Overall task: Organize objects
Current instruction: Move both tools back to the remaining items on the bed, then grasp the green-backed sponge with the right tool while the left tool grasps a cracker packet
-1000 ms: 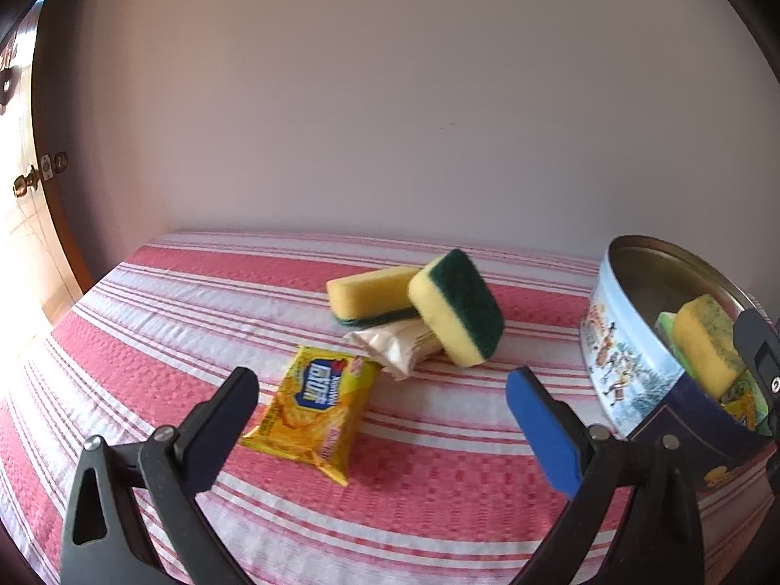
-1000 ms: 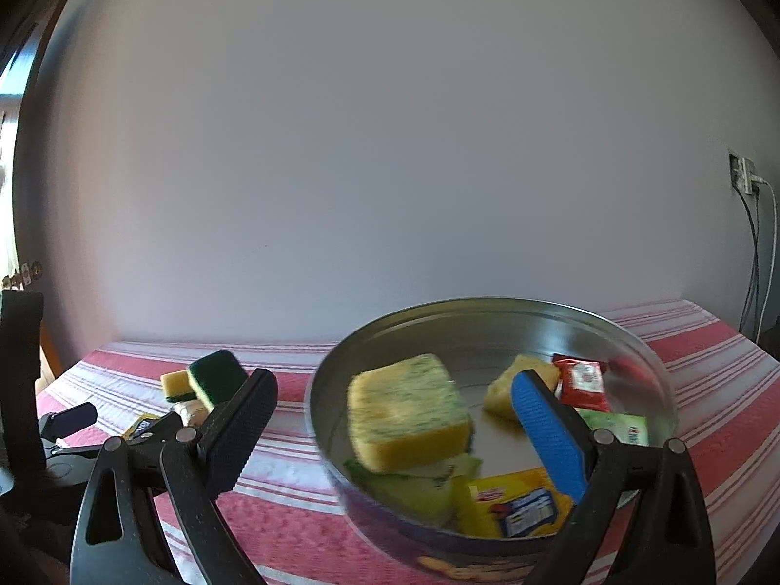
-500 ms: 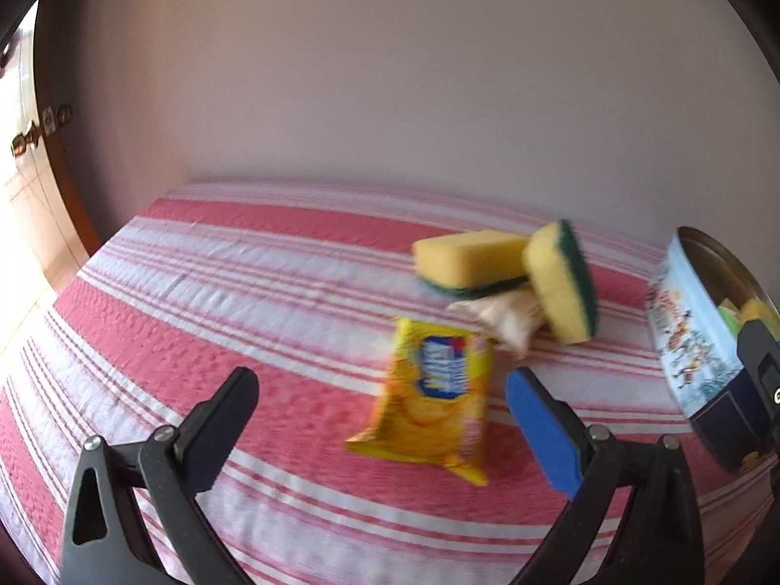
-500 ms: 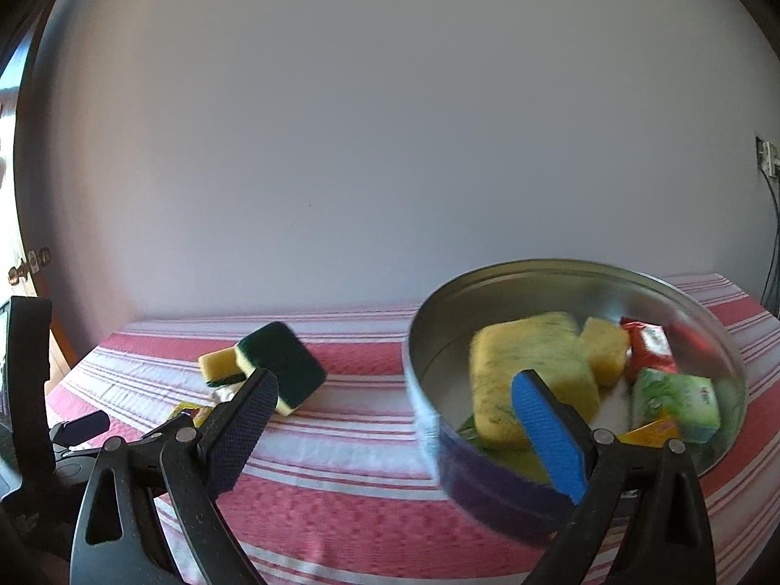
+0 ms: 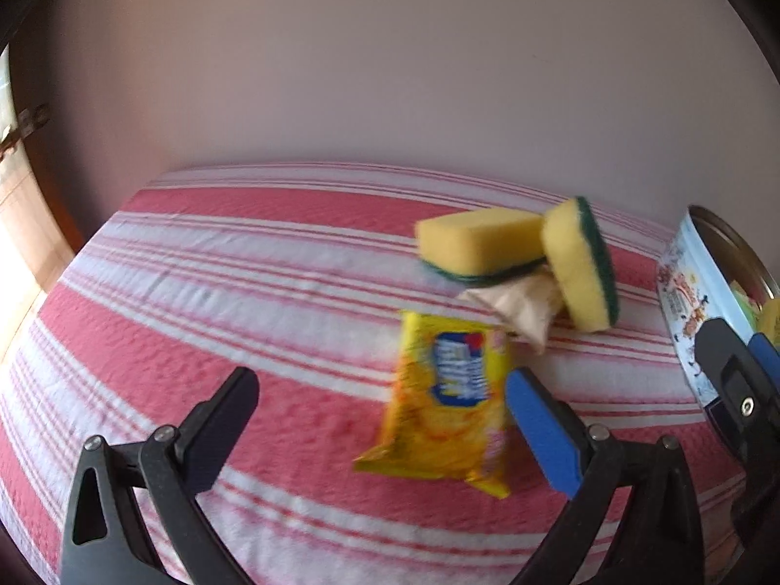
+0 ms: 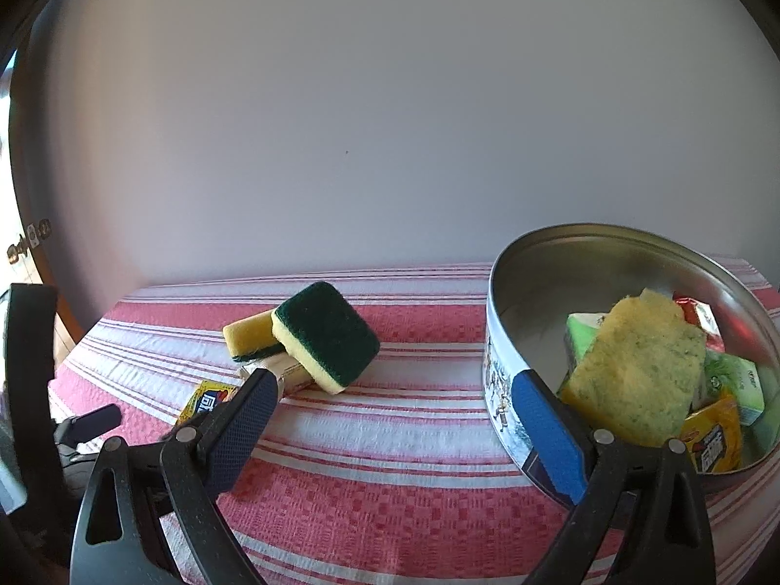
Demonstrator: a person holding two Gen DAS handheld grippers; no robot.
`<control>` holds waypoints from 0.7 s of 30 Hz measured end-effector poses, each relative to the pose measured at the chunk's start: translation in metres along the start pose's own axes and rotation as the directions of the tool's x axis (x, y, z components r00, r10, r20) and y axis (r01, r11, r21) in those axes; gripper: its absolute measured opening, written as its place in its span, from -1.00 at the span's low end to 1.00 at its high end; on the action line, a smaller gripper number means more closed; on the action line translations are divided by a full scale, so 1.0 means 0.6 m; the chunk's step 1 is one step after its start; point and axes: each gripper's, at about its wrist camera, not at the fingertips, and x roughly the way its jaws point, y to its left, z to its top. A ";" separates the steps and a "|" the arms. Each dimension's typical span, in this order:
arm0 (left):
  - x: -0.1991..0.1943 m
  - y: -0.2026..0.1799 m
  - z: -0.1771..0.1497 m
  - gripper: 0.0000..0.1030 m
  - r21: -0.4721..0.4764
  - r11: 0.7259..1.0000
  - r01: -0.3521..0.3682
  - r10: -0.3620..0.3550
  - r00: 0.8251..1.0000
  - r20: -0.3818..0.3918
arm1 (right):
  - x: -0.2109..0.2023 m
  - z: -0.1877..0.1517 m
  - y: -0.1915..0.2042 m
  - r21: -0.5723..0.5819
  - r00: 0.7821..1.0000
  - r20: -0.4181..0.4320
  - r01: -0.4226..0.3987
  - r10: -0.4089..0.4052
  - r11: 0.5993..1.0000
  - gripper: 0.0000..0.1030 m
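Left gripper point(image 5: 380, 414) hangs with fingers spread and nothing between them — the yellow snack packet point(image 5: 443, 409) lies flat on the striped cloth point(image 5: 243, 292), lower centre. Right gripper point(image 6: 390, 424) gapes too, empty; the tin point(image 6: 560, 263) sits at right, two sponges point(image 6: 321, 341) mid-frame.
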 end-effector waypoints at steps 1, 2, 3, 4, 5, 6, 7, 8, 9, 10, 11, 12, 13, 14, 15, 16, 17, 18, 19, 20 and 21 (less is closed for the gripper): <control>0.006 -0.005 0.002 0.99 0.014 1.000 -0.001 0.001 1.000 -0.013 | 0.000 0.000 -0.002 0.007 1.000 -0.001 -0.003 0.003 1.000 0.91; 0.013 -0.008 0.004 0.99 0.021 1.000 0.000 0.000 1.000 -0.030 | 0.000 0.000 -0.004 0.015 1.000 -0.003 -0.007 0.008 1.000 0.91; 0.021 -0.009 0.006 0.99 0.022 1.000 0.002 -0.001 0.999 -0.047 | 0.001 0.000 -0.007 0.022 1.000 -0.008 -0.013 0.014 1.000 0.91; 0.028 -0.011 0.005 0.95 0.018 1.000 0.004 -0.002 0.997 -0.071 | 0.003 0.000 -0.009 0.028 1.000 -0.015 -0.019 0.019 0.999 0.91; 0.035 -0.010 0.004 0.90 0.014 1.000 0.009 -0.008 0.995 -0.095 | 0.007 -0.001 -0.009 0.032 0.999 -0.021 -0.023 0.024 0.999 0.91; 0.037 -0.007 0.004 0.89 0.005 1.000 0.022 -0.021 0.995 -0.100 | 0.008 -0.001 -0.010 0.034 0.999 -0.025 -0.029 0.029 0.999 0.91; 0.037 -0.005 0.004 0.88 -0.002 1.000 0.027 -0.027 0.995 -0.098 | 0.008 -0.002 -0.010 0.034 0.999 -0.024 -0.028 0.029 0.999 0.91; 0.037 -0.004 0.003 0.87 -0.005 1.000 0.031 -0.031 0.995 -0.096 | 0.007 -0.002 -0.009 0.033 0.999 -0.024 -0.029 0.029 0.999 0.91; 0.036 -0.003 0.003 0.86 -0.006 0.999 0.033 -0.033 0.995 -0.095 | 0.007 -0.002 -0.009 0.032 0.999 -0.024 -0.029 0.030 0.999 0.91; 0.035 -0.001 0.002 0.78 -0.009 0.999 0.037 -0.038 0.995 -0.090 | 0.007 -0.002 -0.009 0.029 0.999 -0.024 -0.029 0.030 0.999 0.91; 0.035 0.005 0.003 0.62 -0.012 0.999 0.044 -0.045 0.995 -0.083 | 0.006 -0.002 -0.009 0.028 0.999 -0.023 -0.029 0.030 0.999 0.91; 0.028 0.009 0.003 0.52 -0.017 0.998 0.054 -0.055 0.996 -0.074 | 0.003 -0.002 -0.010 0.026 0.999 -0.022 -0.028 0.029 0.999 0.91; 0.025 0.013 0.003 0.31 -0.025 0.998 0.063 -0.064 0.996 -0.063 | 0.002 -0.003 -0.010 0.023 0.999 -0.021 -0.028 0.028 0.999 0.91; 0.022 0.012 0.005 0.08 -0.032 0.997 0.068 -0.069 0.996 -0.057 | 0.000 -0.003 -0.011 0.021 0.999 -0.019 -0.029 0.030 0.999 0.91; 0.036 0.023 0.014 0.01 -0.042 0.996 0.074 -0.076 0.996 -0.054 | -0.002 -0.003 -0.011 0.022 0.999 -0.017 -0.031 0.032 0.999 0.91; 0.036 0.029 0.014 -0.05 -0.059 0.995 0.078 -0.081 0.996 -0.049 | -0.002 -0.002 -0.011 0.023 0.999 -0.014 -0.032 0.032 0.999 0.91; 0.035 0.033 0.014 -0.05 -0.068 0.994 0.086 -0.089 0.995 -0.047 | -0.003 -0.002 -0.010 0.024 0.999 -0.012 -0.032 0.033 0.999 0.91; 0.035 0.037 0.014 -0.06 -0.076 0.993 0.092 -0.095 0.994 -0.045 | -0.002 -0.001 -0.009 0.023 0.999 -0.011 -0.037 0.037 0.999 0.91; 0.036 0.042 0.013 -0.06 -0.086 0.992 0.093 -0.096 0.995 -0.040 | 0.000 0.000 -0.007 0.020 0.999 -0.012 -0.044 0.044 0.999 0.91; 0.034 0.046 0.014 -0.06 -0.095 0.992 0.087 -0.090 0.995 -0.034 | 0.003 0.001 -0.004 0.015 0.999 -0.013 -0.048 0.048 0.999 0.91; 0.031 0.051 0.014 -0.06 -0.107 0.991 0.081 -0.084 0.996 -0.027 | 0.006 0.002 0.000 0.005 0.999 -0.013 -0.051 0.051 0.999 0.91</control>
